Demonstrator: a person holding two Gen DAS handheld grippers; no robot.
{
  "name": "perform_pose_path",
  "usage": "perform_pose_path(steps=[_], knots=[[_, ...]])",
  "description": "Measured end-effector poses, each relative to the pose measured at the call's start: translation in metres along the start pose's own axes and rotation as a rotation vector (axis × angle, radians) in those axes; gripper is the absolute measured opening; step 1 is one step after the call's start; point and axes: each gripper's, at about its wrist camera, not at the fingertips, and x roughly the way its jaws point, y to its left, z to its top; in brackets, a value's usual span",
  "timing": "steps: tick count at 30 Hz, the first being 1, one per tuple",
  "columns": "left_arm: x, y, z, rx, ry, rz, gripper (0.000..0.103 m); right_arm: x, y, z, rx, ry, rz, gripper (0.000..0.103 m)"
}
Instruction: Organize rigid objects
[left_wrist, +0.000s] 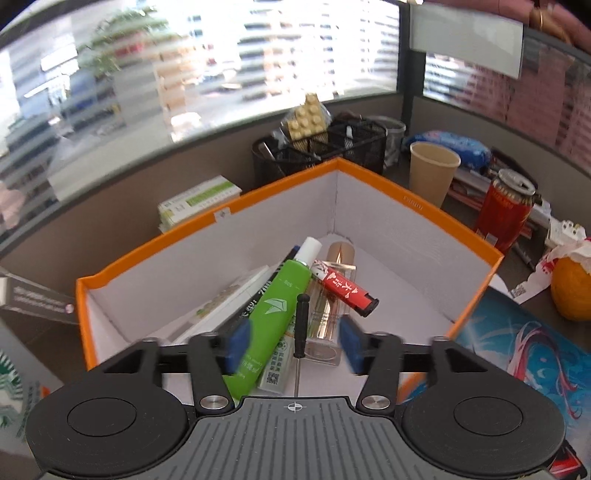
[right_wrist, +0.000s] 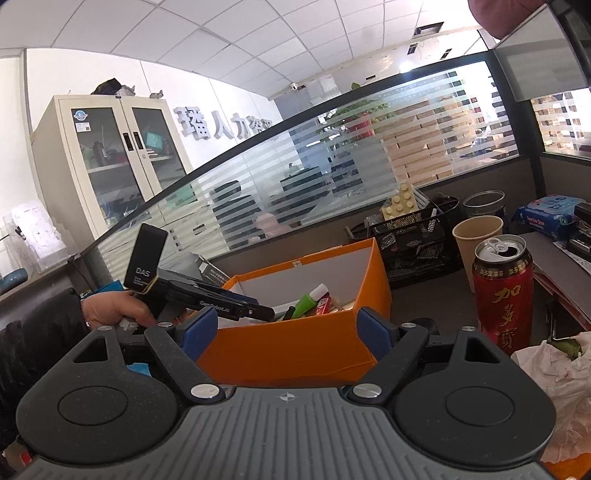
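A: Where does the left hand-held gripper (left_wrist: 293, 341) stand?
B: Over the orange box (left_wrist: 406, 201), pointing down into it. Its blue pads (left_wrist: 238, 341) are apart and press on nothing. Between them, lower down in the box, lie the green tube (left_wrist: 275, 314) and a small black-handled screwdriver (left_wrist: 301, 328).
A: So nothing is gripped?
B: Nothing. The screwdriver sits in the gap, but neither pad touches it.
A: What else is in the box?
B: A red lighter (left_wrist: 347, 291) lying across a clear bottle (left_wrist: 327, 325) with a gold cap, a flat white pack (left_wrist: 225, 306) along the left wall, and a dark item under the tube that I cannot make out.
A: And the right hand-held gripper (right_wrist: 286, 332)?
B: Held near level, just in front of the box's near wall. Its jaws are wide, one blue pad (right_wrist: 199, 330) on each side of the box in the picture. Whether they touch the cardboard I cannot tell.
A: Can you see the left one from there?
B: Yes, a hand (right_wrist: 114, 310) in a dark sleeve holds it over the box's left rim.
A: Around the box on the counter (right_wrist: 436, 291)?
B: A black mesh organiser (left_wrist: 332, 147) behind it with a beige brick (left_wrist: 306, 120) on top, a paper cup (left_wrist: 432, 171), an opened red can (right_wrist: 504, 291), crumpled tissue (right_wrist: 554, 387) at the right and an orange (left_wrist: 570, 290).
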Motion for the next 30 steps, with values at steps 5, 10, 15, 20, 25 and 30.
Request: perform_pose_path(steps=[5,10,15,20,25,30], knots=[[-0.031,-0.011,-0.011,-0.030,-0.067,0.009,0.080,0.003,0.020,0.001,-0.041,0.014,0.004,0.087],[-0.061,-0.017,-0.025,-0.082,-0.122,0.026,0.090,0.001,0.044,0.001,-0.086,0.024,0.016,0.092],[-0.088,-0.014,-0.045,-0.175,-0.156,0.077,0.096,-0.001,0.066,-0.001,-0.121,0.024,0.015,0.098],[-0.110,-0.006,-0.066,-0.283,-0.183,0.151,0.102,-0.003,0.085,-0.003,-0.119,0.021,0.019,0.103],[-0.129,-0.001,-0.089,-0.368,-0.209,0.215,0.103,0.000,0.104,-0.007,-0.125,0.024,0.026,0.103],[-0.140,-0.003,-0.111,-0.437,-0.209,0.264,0.103,0.005,0.119,-0.012,-0.128,0.031,0.012,0.103]])
